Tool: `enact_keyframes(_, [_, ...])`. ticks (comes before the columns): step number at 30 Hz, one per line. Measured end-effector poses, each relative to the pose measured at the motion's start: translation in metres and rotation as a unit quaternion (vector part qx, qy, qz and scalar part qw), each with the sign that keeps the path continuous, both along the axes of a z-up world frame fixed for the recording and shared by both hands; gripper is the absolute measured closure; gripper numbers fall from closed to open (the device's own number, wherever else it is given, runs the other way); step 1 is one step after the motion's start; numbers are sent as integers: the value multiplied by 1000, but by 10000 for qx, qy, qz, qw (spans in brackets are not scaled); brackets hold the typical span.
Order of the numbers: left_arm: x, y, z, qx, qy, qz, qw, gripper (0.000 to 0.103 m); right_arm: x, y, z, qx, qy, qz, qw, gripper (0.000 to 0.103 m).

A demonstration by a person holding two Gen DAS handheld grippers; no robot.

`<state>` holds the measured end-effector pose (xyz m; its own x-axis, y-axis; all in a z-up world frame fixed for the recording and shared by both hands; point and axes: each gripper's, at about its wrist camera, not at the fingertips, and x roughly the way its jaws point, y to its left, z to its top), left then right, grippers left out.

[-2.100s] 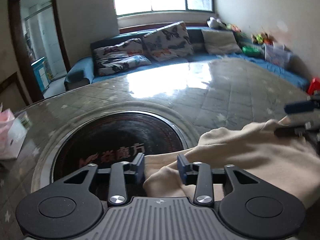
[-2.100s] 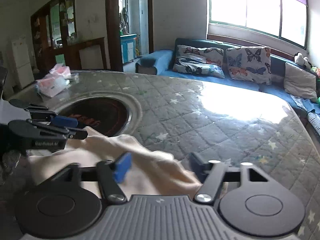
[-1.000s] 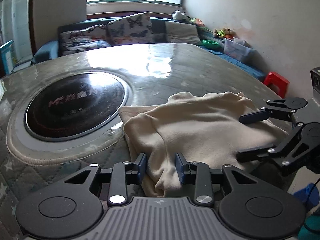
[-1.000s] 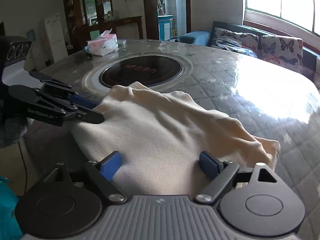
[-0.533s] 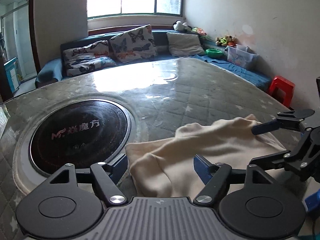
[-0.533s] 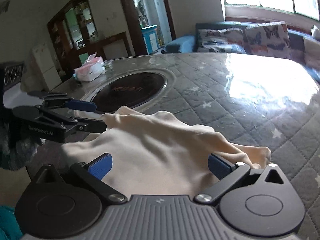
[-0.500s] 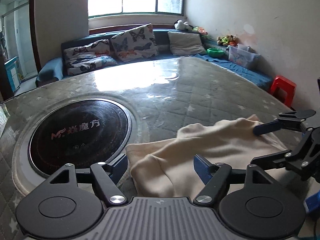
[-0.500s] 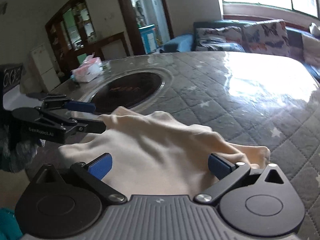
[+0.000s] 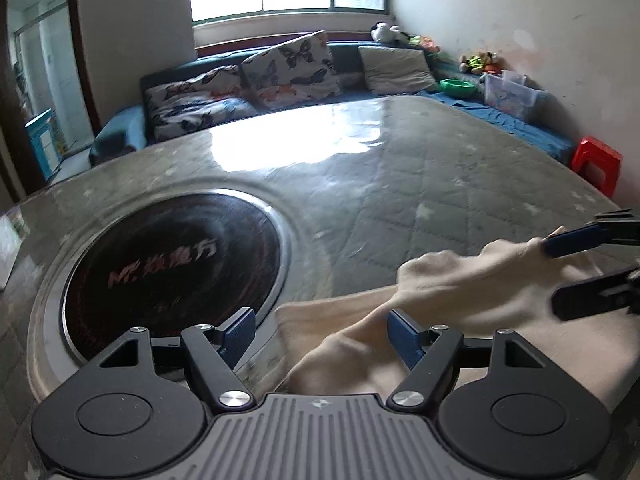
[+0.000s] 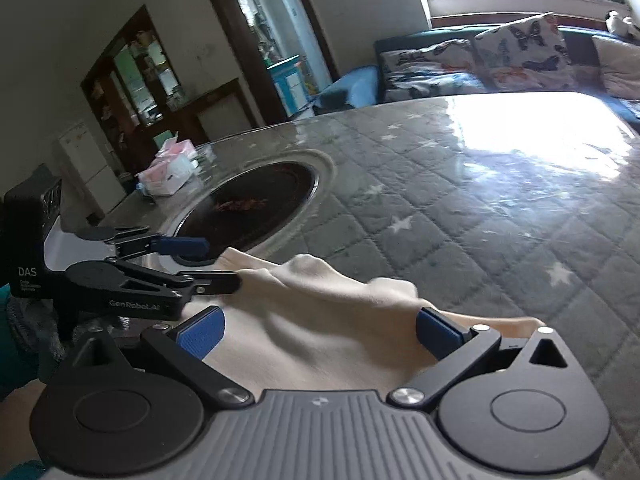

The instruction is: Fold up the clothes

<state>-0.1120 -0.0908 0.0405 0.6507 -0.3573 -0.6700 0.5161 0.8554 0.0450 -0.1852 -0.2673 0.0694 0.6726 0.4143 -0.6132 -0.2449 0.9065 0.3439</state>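
Cream garment (image 9: 460,312), crumpled, lying at the near edge of the quilted, star-patterned surface (image 9: 400,184); in the left wrist view it fills the lower right of the frame, in the right wrist view (image 10: 320,320) the lower centre. Left tongs (image 9: 322,334): blue pads spread wide, the garment's near corner lying between them without being clamped. Right tongs (image 10: 320,332): likewise spread wide, with the cloth bulging up between the two pads and neither pad pressing it. The right tongs also appear at the right edge of the left wrist view (image 9: 560,276), their fingers one above the other with the cloth's edge between them. The left tongs appear at centre left of the right wrist view (image 10: 212,262), at the garment's far corner. Dark round inset plate (image 9: 168,264) occupies the left of the left wrist view, just beside the garment. Tissue pack (image 10: 168,168) rests on the surface at upper left of the right wrist view, well apart from the cloth.
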Motion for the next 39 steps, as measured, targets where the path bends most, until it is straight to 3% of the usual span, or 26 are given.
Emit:
enact_keyframes(5, [12,-17,-8,198,54,-81,9998,26,11,0,-6,-3,124,-38,9999,0])
enact_keyframes(9, [16,-18,-9,145,97,-43,9998,25,11,-1,-2,-101,82,-142,9998,0])
enact_keyframes(17, [1,-9,9,15,-163,-23,9999,26,-15,27,1,-1486,-169,-180,9886,0])
enact_keyframes(21, [-18,-4,17,-18,-269,-179,9995,26,-8,37,0,-1977,-239,-209,9798,0])
enact_keyframes(29, [-53,-1,14,146,-324,-475,9982,25,31,49,-14,-2145,31,-128,9766,0])
enact_keyframes(39, [-49,2,-3,173,-69,-376,9991,25,62,50,-16,-2164,152,-371,9755,0])
